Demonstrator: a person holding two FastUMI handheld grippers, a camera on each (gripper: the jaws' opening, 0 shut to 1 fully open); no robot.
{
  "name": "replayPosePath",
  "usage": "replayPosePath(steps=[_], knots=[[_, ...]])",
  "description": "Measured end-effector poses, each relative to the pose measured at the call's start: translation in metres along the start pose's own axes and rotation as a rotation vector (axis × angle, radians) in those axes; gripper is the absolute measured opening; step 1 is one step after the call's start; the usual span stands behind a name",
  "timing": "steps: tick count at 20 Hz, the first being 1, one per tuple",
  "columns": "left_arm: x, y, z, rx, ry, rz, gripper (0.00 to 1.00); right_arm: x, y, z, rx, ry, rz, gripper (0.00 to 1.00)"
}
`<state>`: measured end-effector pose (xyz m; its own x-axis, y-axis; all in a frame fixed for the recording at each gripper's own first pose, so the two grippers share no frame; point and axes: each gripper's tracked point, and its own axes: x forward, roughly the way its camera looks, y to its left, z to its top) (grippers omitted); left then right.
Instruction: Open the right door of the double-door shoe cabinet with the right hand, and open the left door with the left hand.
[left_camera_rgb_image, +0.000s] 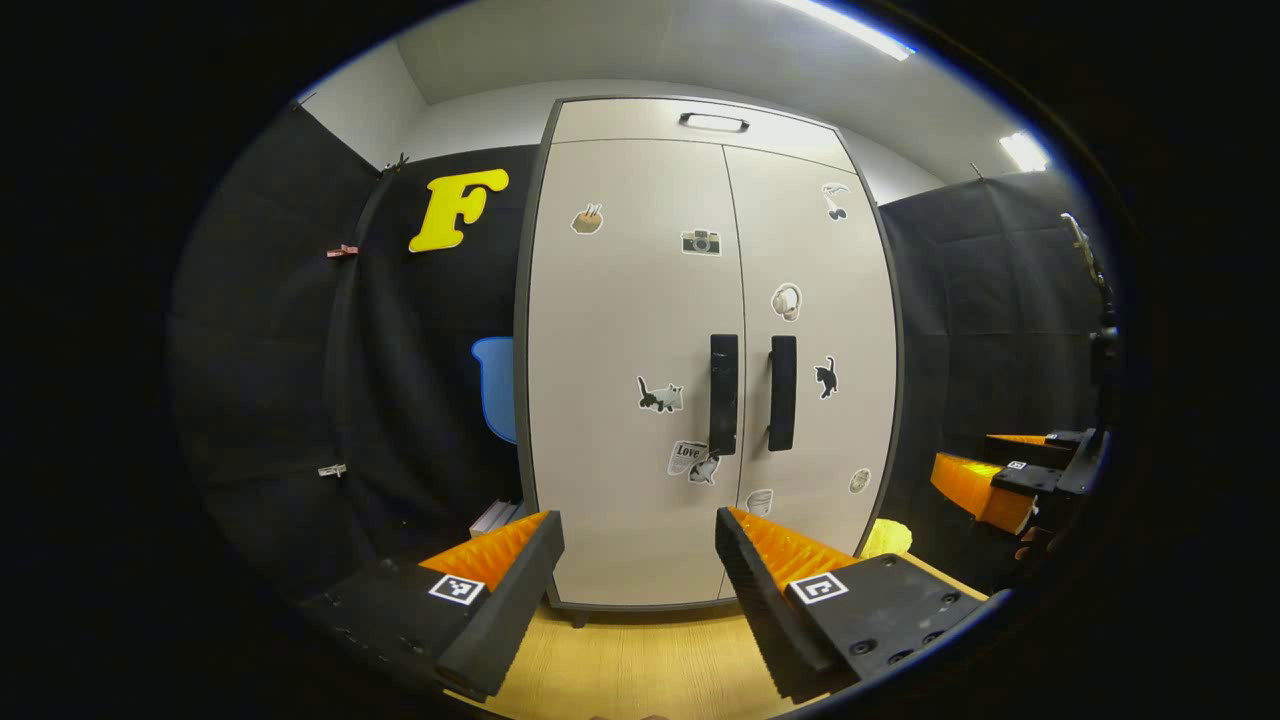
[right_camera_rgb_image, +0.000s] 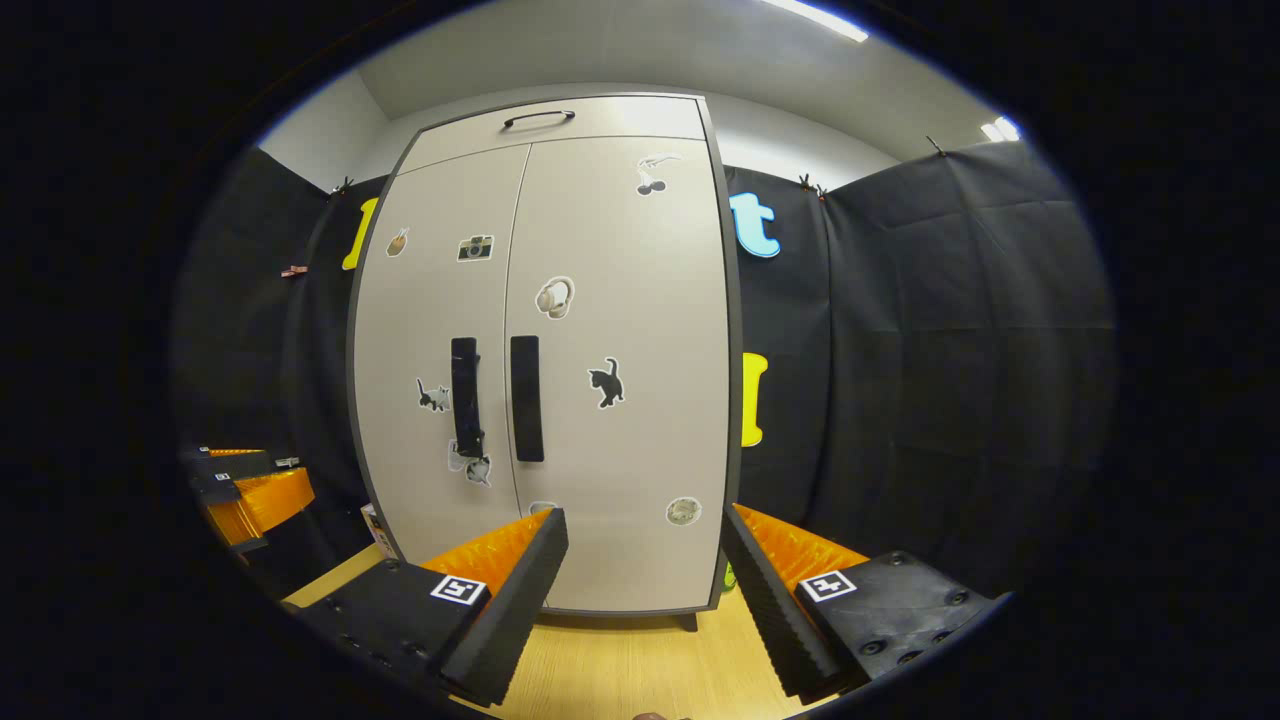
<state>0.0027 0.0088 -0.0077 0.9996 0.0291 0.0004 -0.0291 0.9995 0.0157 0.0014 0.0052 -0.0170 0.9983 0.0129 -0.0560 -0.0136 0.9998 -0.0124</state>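
Both doors of the cabinet (left_camera_rgb_image: 640, 350) are closed; the right gripper (right_camera_rgb_image: 640, 560) and left gripper (left_camera_rgb_image: 640, 560), fingers spread and empty, hang before it. Next, the right handle (right_camera_rgb_image: 526, 398) needs gripping.

Both your grippers sit well apart from the shoe cabinet (left_camera_rgb_image: 640, 400); open air lies between you and both shut doors. Bare wood floor (right_camera_rgb_image: 620, 670) near. Black cloth walls flank cabinet.
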Motion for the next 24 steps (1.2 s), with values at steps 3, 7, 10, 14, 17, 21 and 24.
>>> replayPosePath(steps=[3,7,10,14,17,21,24], knots=[[-0.001,0.002,-0.001,0.019,-0.01,0.0,0.95,0.002,0.002,-0.007,0.009,0.024,0.0,0.98],[-0.007,0.005,-0.007,0.017,-0.002,0.0,0.95,0.004,0.008,-0.006,0.03,0.025,0.016,0.98],[-0.007,0.007,-0.008,0.004,-0.002,0.001,0.95,0.006,0.014,-0.016,0.052,0.067,0.032,0.98],[-0.009,0.012,-0.011,0.028,0.005,0.009,0.95,0.018,0.02,-0.009,0.059,0.067,0.038,0.99],[-0.011,0.013,-0.016,-0.014,0.021,0.001,0.95,0.033,0.031,0.008,0.072,0.048,0.049,0.99],[-0.016,0.022,-0.02,-0.047,0.03,0.014,0.95,0.057,0.051,0.025,0.07,0.035,0.082,0.98],[-0.021,0.033,-0.027,-0.053,0.05,0.034,0.95,0.076,0.07,0.032,0.077,0.051,0.112,0.98]])
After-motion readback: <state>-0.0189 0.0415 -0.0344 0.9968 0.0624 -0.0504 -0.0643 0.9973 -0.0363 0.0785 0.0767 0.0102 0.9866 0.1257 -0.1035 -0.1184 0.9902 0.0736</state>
